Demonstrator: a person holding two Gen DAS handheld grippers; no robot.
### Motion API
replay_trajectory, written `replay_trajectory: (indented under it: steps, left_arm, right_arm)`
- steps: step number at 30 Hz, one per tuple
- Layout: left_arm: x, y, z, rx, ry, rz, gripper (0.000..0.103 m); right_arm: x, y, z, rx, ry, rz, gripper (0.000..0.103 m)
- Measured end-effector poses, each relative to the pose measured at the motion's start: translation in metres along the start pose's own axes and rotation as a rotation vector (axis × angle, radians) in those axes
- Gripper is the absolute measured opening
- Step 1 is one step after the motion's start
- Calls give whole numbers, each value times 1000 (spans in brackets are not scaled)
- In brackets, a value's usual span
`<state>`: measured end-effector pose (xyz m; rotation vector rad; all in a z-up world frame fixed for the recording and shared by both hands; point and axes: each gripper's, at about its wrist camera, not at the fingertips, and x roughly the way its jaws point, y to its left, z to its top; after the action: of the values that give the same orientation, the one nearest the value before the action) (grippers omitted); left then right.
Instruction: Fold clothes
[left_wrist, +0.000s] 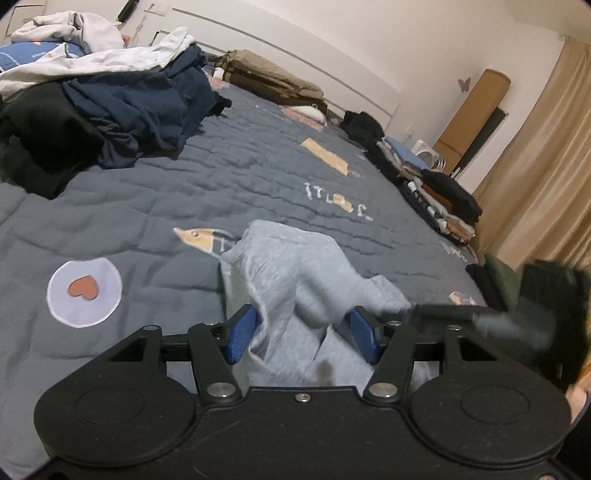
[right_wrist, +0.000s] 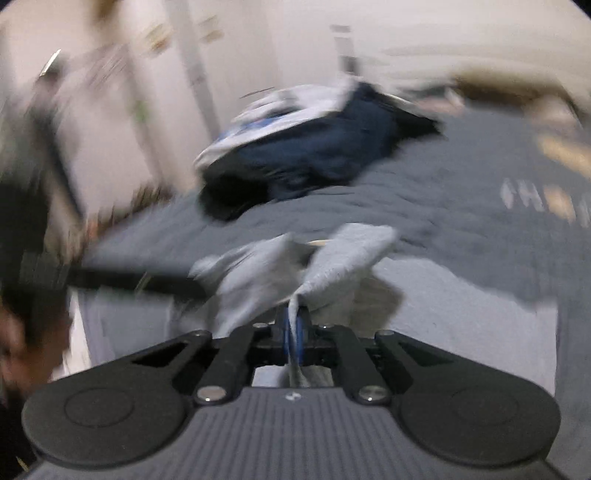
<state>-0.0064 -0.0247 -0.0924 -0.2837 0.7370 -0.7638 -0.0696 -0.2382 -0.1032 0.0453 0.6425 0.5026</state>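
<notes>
Gripping the grey garment (right_wrist: 347, 254), the right gripper (right_wrist: 294, 328) is pinching shut; left gripper (left_wrist: 301, 332) is standing open around cloth. Next: left needs closing.

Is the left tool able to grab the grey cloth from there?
Probably yes: the grey cloth already lies between the open left tool's blue pads, with nothing blocking it.

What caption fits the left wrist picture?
Open left gripper straddles a light grey garment on the grey quilt.
</notes>
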Motion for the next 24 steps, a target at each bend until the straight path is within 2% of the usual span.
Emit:
replay_trajectory:
  steps: [4,11,14,15,16,17,18,24]
  left_arm:
    - [12,-7,4,8,-4,-7,56]
    - [41,-13,2,19,37,-4,56]
    - [47,-18,-1,72,57,31,56]
    - [49,-20,-2,91,63,43,52]
    - [51,-22,-3,110,70,55,43]
    - [54,-20,-5,107,81,72,13]
    - [57,-17,-6,100,92,89,7]
    - [54,-5,-10,86,103,121,7]
  right_arm:
    - [12,16,-5,-52,70,45,5]
    - [13,21,-7,-64,87,38,8]
    - [16,25,-14,-77,101,33,8]
    - [17,25,-15,-78,105,32,8]
    - [17,26,-16,-79,108,32,8]
    - [17,26,-17,-80,110,30,8]
    - [16,26,-16,-77,112,30,9]
    - [8,11,-10,0,142,77,9]
